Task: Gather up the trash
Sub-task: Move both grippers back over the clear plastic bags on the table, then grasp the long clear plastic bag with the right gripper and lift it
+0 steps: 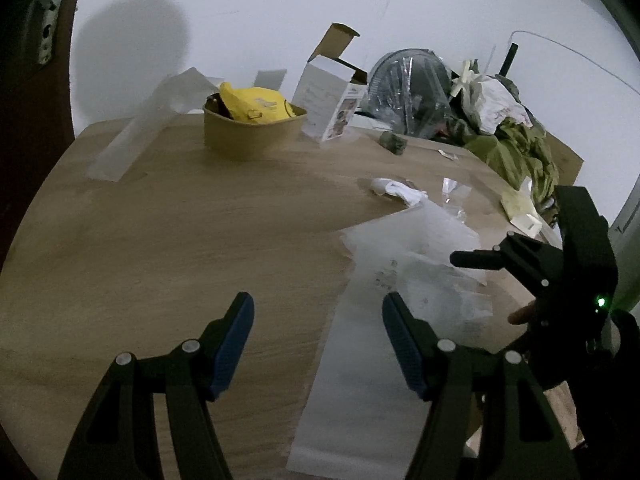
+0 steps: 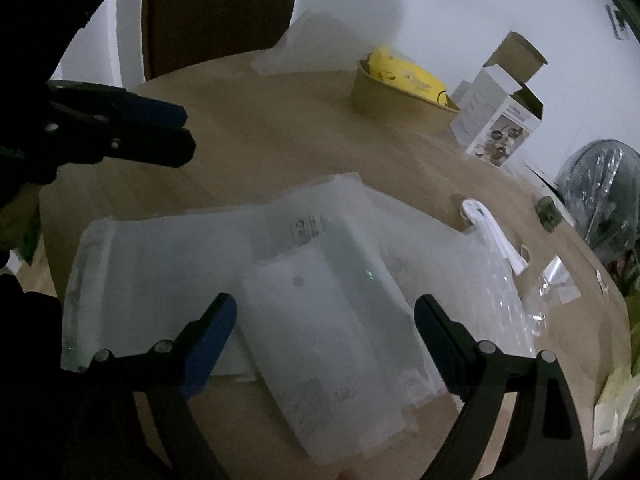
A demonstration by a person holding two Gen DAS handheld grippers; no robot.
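Both grippers spread above plastic bags (image 2: 320, 300)

Black fingers (image 1: 224, 344) with blue pads (image 2: 208, 336).

No print I can read: the plastic bag (image 2: 312, 240) under my fingers, mid-frame, carries a blurred stamp, and the white box (image 2: 494, 128), upper right, only photos.
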